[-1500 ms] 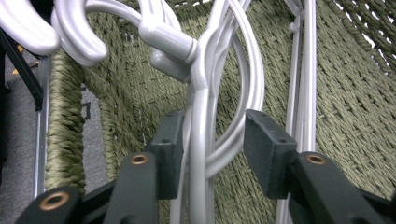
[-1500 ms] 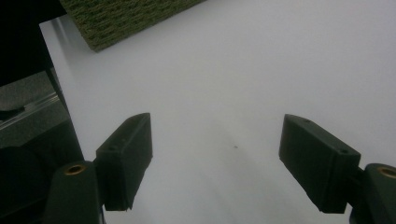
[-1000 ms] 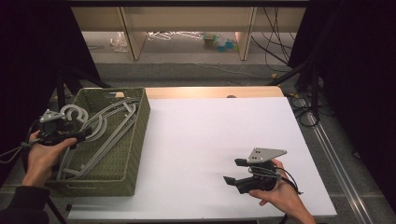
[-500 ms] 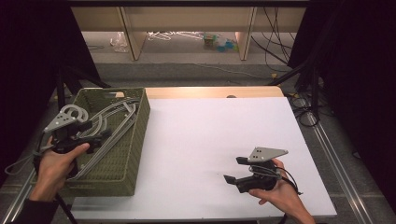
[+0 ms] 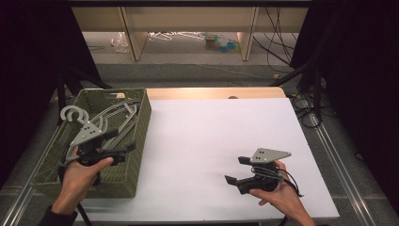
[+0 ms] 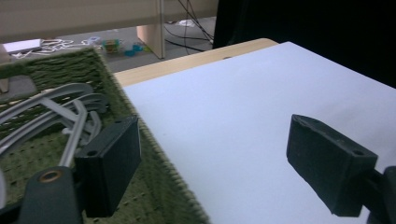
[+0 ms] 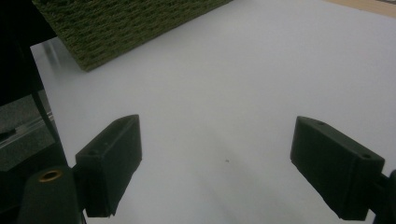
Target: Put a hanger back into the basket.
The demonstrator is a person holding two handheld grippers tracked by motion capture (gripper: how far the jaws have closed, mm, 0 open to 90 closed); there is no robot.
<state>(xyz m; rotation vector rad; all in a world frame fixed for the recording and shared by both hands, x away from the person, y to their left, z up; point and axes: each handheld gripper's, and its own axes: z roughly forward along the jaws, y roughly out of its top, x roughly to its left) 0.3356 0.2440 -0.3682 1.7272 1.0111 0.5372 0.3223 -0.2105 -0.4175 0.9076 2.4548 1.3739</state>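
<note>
Table [image 5: 211,141]: white top, bare and roomy between basket and right hand.
Basket [image 5: 139,141]: green woven, at the table's left edge; its near wall sits just beside the left gripper.
Hangers [image 5: 117,117]: grey, piled inside the basket.
Left gripper [image 5: 123,141]: jaws just opened wide, nothing between; lower over a hanger clear of the rim.
Right gripper [image 5: 235,169]: jaws just opened, empty, low over the table.

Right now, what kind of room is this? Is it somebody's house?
Probably not a house, more like a lab or test room. Black curtains hang beside the white table, cables trail over the floor, and a green basket holds grey hangers.
</note>
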